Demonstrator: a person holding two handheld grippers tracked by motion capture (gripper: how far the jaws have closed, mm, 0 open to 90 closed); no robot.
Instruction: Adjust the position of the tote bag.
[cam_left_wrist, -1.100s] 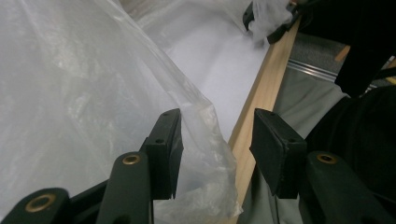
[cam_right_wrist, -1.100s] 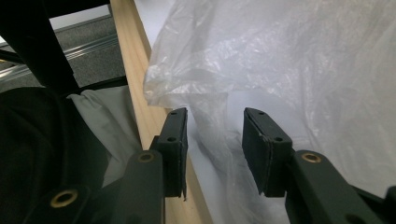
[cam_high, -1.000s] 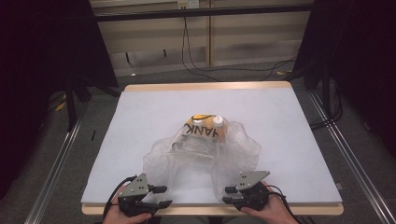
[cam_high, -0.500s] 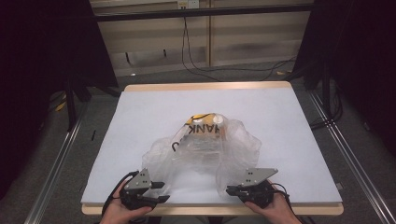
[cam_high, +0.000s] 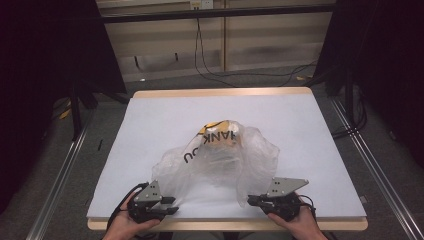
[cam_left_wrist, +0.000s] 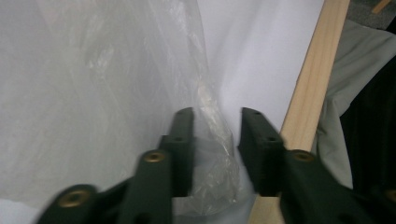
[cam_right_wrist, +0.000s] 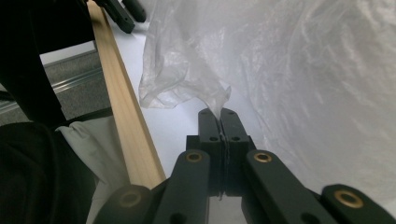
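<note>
Right claw clamped on the plastic bag edge at 5 o'clock, left claw closing, film between jaws, not pinched; thin film could slip or tear.

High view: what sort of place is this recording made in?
Probably a lab or recording workspace: a white-topped table with a wooden rim, metal floor rails beside it, and loose cables along the back wall.

Each hand carries a black two-jaw tool: the left gripper and the right gripper both wear a grey three-cornered plate with small dark holes on top, and black cable trails behind. The flat black fingers show recessed holes; brass-coloured pivot screws sit on the linkages.
</note>
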